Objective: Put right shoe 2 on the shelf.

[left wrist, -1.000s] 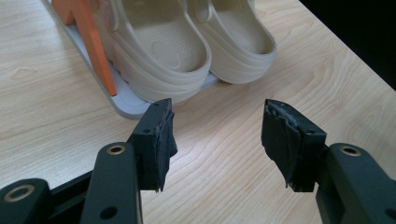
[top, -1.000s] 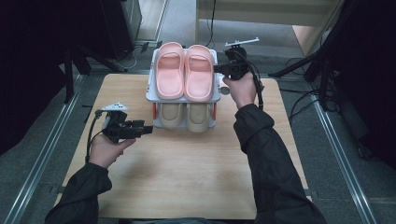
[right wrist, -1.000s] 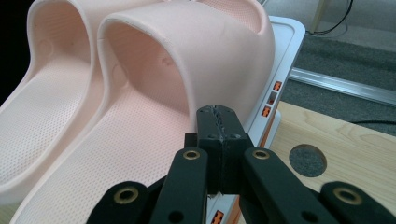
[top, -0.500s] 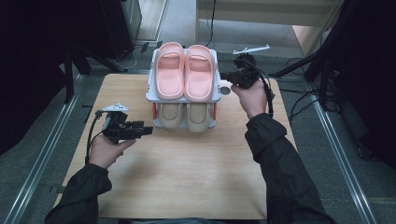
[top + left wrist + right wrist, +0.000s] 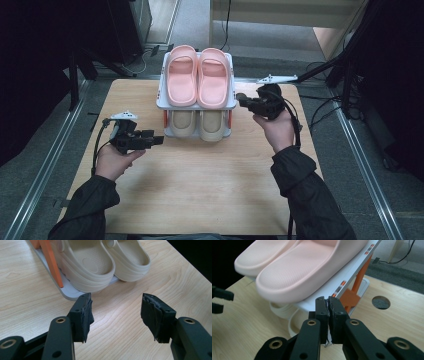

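resting on the upper shelf of a small white rack (image 5: 161, 102) with orange posts, the pink slippers (image 5: 197, 75) lie side by side at the upper middle of the high view, their long axes running away from the person and their toes toward the far edge of the tabletop (image 5: 200, 190). under them, on the lower shelf, sit the beige slippers (image 5: 197, 124), lined up the same way, rounded ends toward the person. no brand or writing can be read on either pair; the shelf's front edge carries small orange and grey marks (image 5: 342, 285), too small to read as letters. the right claw (image 5: 241, 100) is just right of the rack, pointing left at the upper shelf's edge; in the right gripper view its jaws stand almost together with nothing between them, having just been parting slightly. the left claw (image 5: 156, 140) sits at the lower left of the rack, pointing right, jaws wide apart and empty, the near beige slipper just beyond them in the left gripper view.
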Tool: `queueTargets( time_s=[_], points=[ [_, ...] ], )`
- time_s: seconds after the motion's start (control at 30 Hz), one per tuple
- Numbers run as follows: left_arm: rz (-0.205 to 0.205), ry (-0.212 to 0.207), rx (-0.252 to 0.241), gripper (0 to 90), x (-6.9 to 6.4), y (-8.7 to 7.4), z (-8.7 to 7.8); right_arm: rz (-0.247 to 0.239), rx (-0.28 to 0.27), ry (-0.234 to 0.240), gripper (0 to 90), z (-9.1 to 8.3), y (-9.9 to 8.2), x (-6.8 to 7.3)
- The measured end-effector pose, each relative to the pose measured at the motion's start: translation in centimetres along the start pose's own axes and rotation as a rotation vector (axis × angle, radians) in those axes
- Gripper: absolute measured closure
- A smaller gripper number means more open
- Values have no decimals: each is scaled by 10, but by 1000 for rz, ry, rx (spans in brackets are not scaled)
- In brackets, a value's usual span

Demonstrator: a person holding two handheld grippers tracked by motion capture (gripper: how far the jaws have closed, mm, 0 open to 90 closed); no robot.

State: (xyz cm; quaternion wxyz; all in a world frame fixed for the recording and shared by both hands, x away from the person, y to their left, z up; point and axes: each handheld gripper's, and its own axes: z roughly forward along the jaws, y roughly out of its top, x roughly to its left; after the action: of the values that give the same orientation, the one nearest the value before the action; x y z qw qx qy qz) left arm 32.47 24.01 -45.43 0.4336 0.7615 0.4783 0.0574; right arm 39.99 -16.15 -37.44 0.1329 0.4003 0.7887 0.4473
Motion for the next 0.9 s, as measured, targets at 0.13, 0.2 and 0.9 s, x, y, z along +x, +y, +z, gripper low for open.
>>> queueTargets(
  time_s=[0.13, 0.2, 0.9],
  points=[
    [-1, 0, -3, 417, 1, 0, 1, 1, -6, 17, 864, 0, -16, 5],
    [3, -3, 0, 415, 1, 0, 2, 9, -1, 28, 863, 2, -25, 7],
    [22, -27, -3, 406, -2, 1, 8, -15, 24, 94, 746, 15, -96, 12]
  ],
)
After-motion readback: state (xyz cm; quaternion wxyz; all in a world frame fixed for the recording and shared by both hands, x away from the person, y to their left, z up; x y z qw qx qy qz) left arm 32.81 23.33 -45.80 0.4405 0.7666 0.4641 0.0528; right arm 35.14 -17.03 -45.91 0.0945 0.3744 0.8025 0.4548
